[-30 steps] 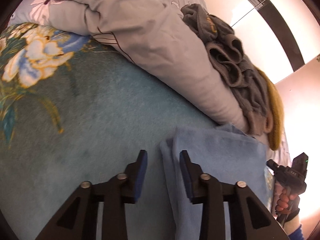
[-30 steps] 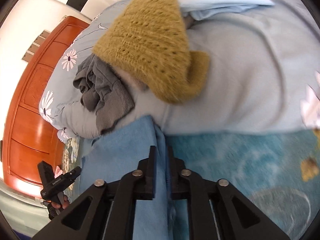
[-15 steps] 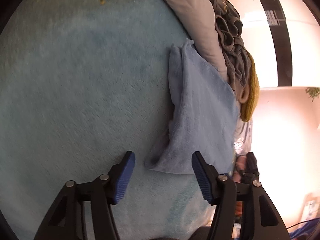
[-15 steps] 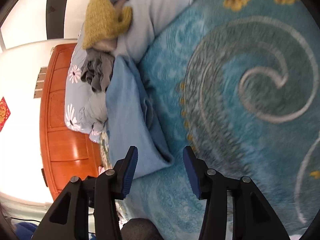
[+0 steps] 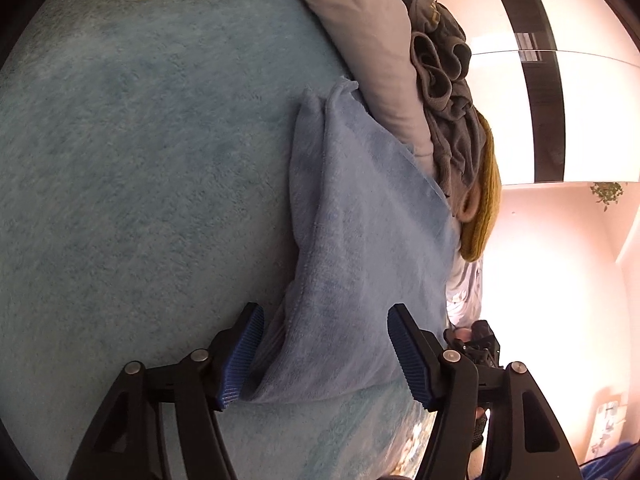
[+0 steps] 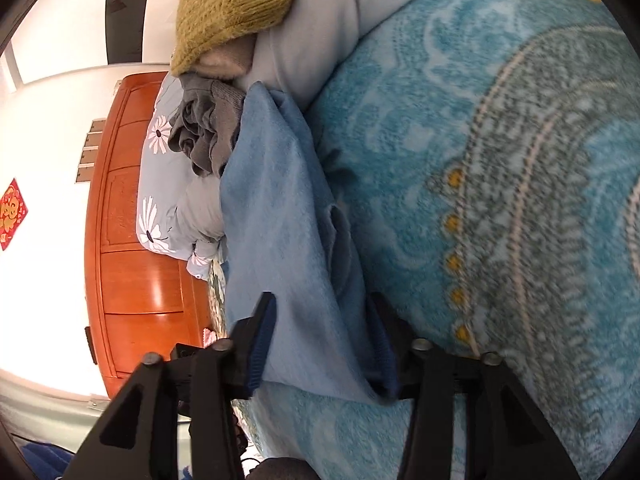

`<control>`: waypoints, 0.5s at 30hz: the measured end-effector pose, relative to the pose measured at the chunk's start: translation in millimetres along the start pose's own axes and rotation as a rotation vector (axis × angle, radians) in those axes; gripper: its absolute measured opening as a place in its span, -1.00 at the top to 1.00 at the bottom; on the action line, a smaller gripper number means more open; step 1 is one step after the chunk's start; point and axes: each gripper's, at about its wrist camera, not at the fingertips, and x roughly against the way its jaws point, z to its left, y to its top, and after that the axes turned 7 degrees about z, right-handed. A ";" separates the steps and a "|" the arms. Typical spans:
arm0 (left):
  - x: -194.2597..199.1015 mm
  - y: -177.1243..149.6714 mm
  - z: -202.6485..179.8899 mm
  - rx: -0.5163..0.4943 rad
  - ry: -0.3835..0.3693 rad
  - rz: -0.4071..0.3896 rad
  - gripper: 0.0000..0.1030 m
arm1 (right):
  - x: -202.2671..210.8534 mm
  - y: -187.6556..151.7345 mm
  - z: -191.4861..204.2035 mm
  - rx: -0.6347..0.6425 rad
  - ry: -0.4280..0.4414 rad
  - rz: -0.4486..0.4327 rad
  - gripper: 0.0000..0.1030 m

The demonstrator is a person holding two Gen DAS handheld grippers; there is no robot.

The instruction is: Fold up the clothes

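A light blue towel, folded lengthwise, lies on the teal blanket with its far end against a grey quilt roll. My left gripper is open and straddles the towel's near end; its left pad is at the towel's edge. In the right wrist view the same towel runs away from me. My right gripper has the towel's near end between its jaws, which are closing. The right hand's gripper also shows beyond the towel in the left wrist view.
A crumpled grey garment and a mustard knit lie on the quilt roll behind the towel. A flowered pillow and a red-brown wooden headboard stand past the towel's left side. The patterned blanket spreads to the right.
Both grippers let go of the towel's folded edge, opened and drew back to its near end while rolling. The right jaws have since narrowed around the towel.
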 end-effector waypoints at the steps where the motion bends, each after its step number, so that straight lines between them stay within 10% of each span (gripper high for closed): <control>1: 0.0 -0.1 -1.1 -0.004 0.010 -0.005 -0.05 | 0.4 -0.5 -0.2 -0.002 -0.010 0.002 0.45; 7: 5.7 -6.8 -7.4 -0.037 0.079 0.001 0.70 | 4.0 -6.0 7.7 -0.007 -0.062 0.004 0.73; 15: 23.2 -30.3 -18.4 -0.069 0.126 0.072 0.75 | 23.4 -42.4 23.4 0.006 -0.090 0.038 0.75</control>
